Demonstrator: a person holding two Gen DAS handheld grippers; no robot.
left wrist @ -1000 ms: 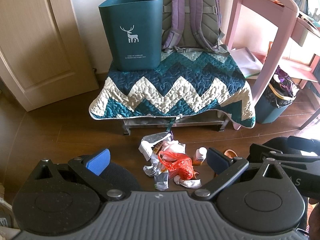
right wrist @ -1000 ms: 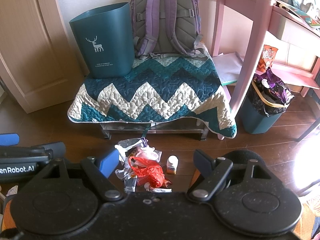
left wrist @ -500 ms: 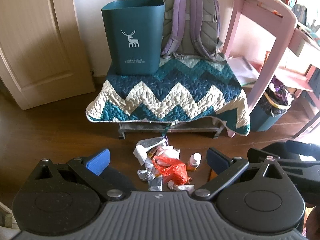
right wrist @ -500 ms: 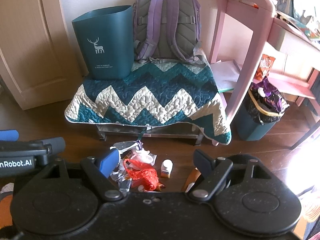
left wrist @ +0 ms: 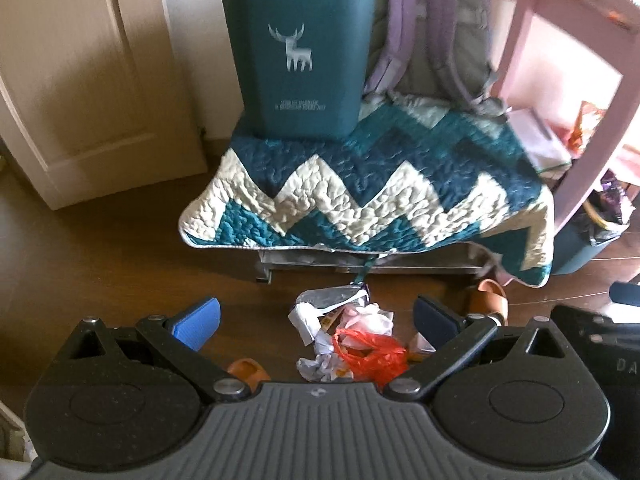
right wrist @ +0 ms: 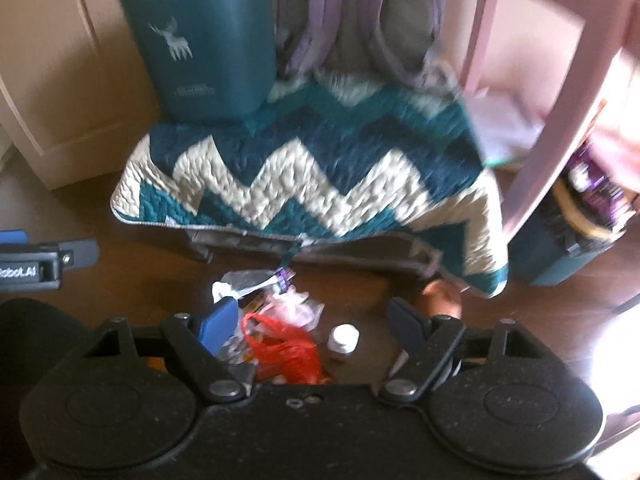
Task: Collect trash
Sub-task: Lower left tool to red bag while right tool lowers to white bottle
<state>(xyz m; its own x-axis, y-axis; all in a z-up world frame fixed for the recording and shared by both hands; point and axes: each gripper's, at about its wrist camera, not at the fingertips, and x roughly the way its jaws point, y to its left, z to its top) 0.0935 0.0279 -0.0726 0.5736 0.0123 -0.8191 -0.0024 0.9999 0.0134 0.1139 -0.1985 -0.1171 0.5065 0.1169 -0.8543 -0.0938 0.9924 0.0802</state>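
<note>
Trash point(left wrist: 348, 340) lies in a loose heap on the dark wooden floor point(left wrist: 120, 272), just in front of a low bench draped with a zigzag quilt point(left wrist: 360, 200) — crumpled paper, a silvery wrapper, pale plastic and a red plastic bag point(left wrist: 370, 354) all bunched together. From my right wrist camera I also see a small white-capped bottle point(right wrist: 343, 339) standing just beside the red bag.

My left gripper point(left wrist: 316, 322) hangs above the heap with its jaws spread wide and nothing between them; the pile shows in the gap. My right gripper point(right wrist: 310, 320) is likewise wide open and empty, its blue pad close over the left edge of the heap. Whether either one touches the trash I cannot tell.

On the quilt stands a dark teal bin point(left wrist: 298, 48) with a white deer printed on it, upright, and beside it a purple and grey backpack point(left wrist: 436, 40) leans against the wall. A pink desk leg point(left wrist: 596, 128) rises to the right, with a second, lined bin point(right wrist: 576, 232) next to it on the floor. An orange slipper point(left wrist: 486, 300) sits near the bench — the right view is blurred, so finer detail there is lost.
</note>
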